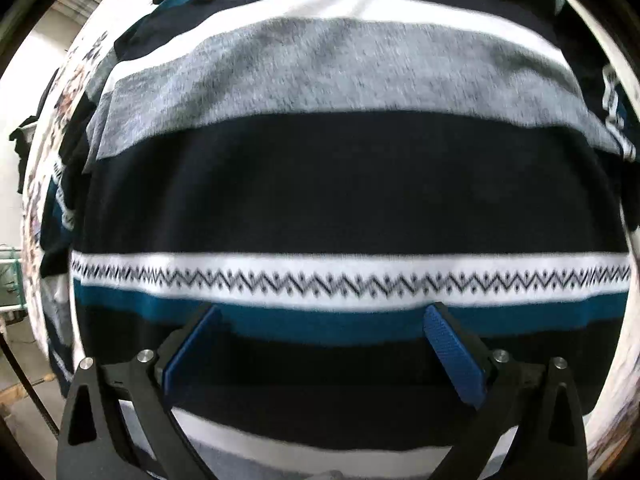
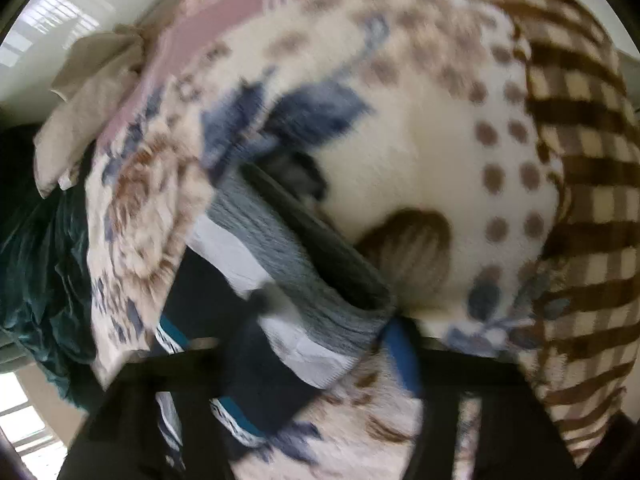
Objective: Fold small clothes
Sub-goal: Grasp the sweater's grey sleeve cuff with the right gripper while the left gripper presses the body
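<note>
Navy, grey, white and teal bands of knit fill the left wrist view: the striped sweater (image 1: 344,168) lies spread flat directly under the left tongs (image 1: 320,356), its stripes running left to right across the picture. Those tongs stand wide open, blue pads (image 1: 454,356) apart, with nothing between them but the cloth below; whether the tips touch it I cannot tell.

The right wrist view is smeared by motion. A sleeve (image 2: 296,280) of the same sweater, grey and white with a ribbed cuff, runs diagonally from the near left towards the right tongs (image 2: 320,336), lying over a fleecy floral blanket (image 2: 420,128) that covers the surface. The right tongs look partly closed with the cuff end between them, though the blur does not let me say the pads are pressing on it.

Judging by this, the body lies under the left hand and the sleeve's long axis points at the right one, so the right hand is nearer for folding the sleeve in.
</note>
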Tool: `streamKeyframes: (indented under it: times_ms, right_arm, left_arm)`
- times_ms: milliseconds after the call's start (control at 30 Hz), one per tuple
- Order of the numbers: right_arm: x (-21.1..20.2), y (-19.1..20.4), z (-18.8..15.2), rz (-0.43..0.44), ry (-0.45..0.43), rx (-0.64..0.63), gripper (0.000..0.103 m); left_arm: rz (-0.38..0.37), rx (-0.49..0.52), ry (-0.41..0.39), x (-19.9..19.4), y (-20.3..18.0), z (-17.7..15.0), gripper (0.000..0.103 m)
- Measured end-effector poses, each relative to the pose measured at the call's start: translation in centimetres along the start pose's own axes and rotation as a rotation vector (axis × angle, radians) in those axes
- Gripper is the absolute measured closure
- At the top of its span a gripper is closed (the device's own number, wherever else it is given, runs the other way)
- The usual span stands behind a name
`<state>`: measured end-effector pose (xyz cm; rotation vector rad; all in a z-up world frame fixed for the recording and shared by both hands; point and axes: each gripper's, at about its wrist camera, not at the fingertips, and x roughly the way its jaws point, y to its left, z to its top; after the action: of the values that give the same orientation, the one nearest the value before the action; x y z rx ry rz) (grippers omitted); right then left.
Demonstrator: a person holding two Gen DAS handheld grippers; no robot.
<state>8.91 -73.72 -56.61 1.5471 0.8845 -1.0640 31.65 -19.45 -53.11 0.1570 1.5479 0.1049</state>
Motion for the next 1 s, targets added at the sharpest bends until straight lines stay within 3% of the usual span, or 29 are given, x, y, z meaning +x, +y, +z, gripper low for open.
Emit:
streamKeyframes:
  times_ms: [33,67,233,400,500,667,833,933,1000]
  right_arm:
    - [-0.1,0.6,-0.6,0.009,-0.025,-0.011,0.087]
    - [-0.1,1.5,-1.2,0.012,-0.037,-0.034,0.092]
    - [-2.5,8.9,-4.2,0.029,-0.108,-0.255,0.094]
    - [-8.3,18.6,-11.7,0.153,-0.129,-0.528,0.094]
    - [-10.7,24.5,-19.8,0.209,-0.099,-0.736,0.095]
    - [-9.0,31.1,-39.3,0.259,0.044,-1.105,0.095]
    - [-1.4,30.0,-59.6,0.208,0.17,-1.443,0.095]
    - [3.0,27.2,-68.4,0.15,0.217,-1.58,0.095]
    - [5.1,25.4,-71.9,0.114,0.223,-1.633,0.095]
  left_arm:
    - [-0.009,-0.005,-0.007,-0.2,0.4,0.3,0.0]
    - [-0.017,-0.014,-0.019,-0.5,1.1,0.6,0.0]
    - [0.02,-0.079,-0.114,-2.6,6.3,1.5,0.0]
    - [0.084,-0.174,-0.155,-2.6,13.8,1.3,0.0]
    - [0.084,-0.247,-0.138,-1.4,18.6,1.0,0.0]
    - [0.103,-0.34,-0.142,0.0,25.5,1.7,0.0]
    - [0.135,-0.42,-0.162,0.3,31.1,0.9,0.0]
    - [0.142,-0.438,-0.162,0.8,33.3,0.1,0.0]
    - [0.147,-0.442,-0.154,1.1,34.1,-0.6,0.0]
